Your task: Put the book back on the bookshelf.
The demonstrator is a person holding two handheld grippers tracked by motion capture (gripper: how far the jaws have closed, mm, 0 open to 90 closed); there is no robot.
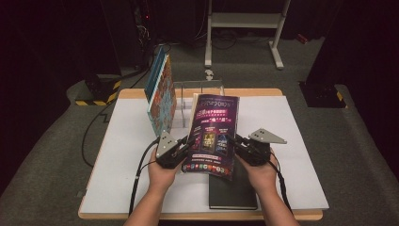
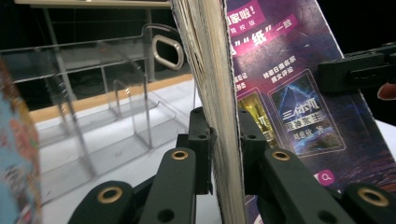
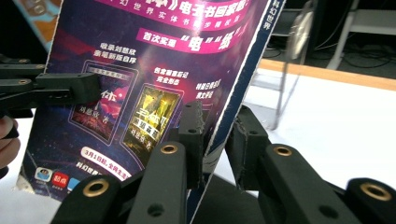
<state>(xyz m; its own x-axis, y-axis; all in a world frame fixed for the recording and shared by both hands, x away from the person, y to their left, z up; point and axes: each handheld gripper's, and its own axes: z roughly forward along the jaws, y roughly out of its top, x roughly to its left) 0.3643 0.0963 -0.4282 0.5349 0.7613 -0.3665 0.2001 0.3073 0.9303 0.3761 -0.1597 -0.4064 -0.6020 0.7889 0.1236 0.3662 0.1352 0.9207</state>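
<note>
purple magazine pinched from both sides, lifted off the table

nearest first: left gripper (image 1: pixel 184 143) clamped on the left edge of the purple magazine (image 1: pixel 212 134), right gripper (image 1: pixel 237 141) clamped on its right edge. both sets of jaws nearly together, just the thickness of the pages between the pads. magazine held tilted, top leaning away, bottom edge over a black book (image 1: pixel 234 190) lying flat on the white table top (image 1: pixel 291 155).

left gripper view looks straight along the page edges (image 2: pixel 219 93), pads squeezing the stack from both sides, with the right gripper's black jaw (image 2: pixel 357 70) biting the far edge of the cover. also the clear acrylic rack (image 2: pixel 116 112) just behind, hard to make out from above.

right gripper view gives the cover art face on (image 3: pixel 149 88) and the thin cover edge between its own jaws, right pad contact a bit hard to judge, left gripper (image 3: pixel 56 88) on the opposite edge.

farther back from above: a colourful book (image 1: pixel 162 96) standing upright in the rack, then a white metal frame (image 1: pixel 244 28) on the floor beyond the table.
</note>
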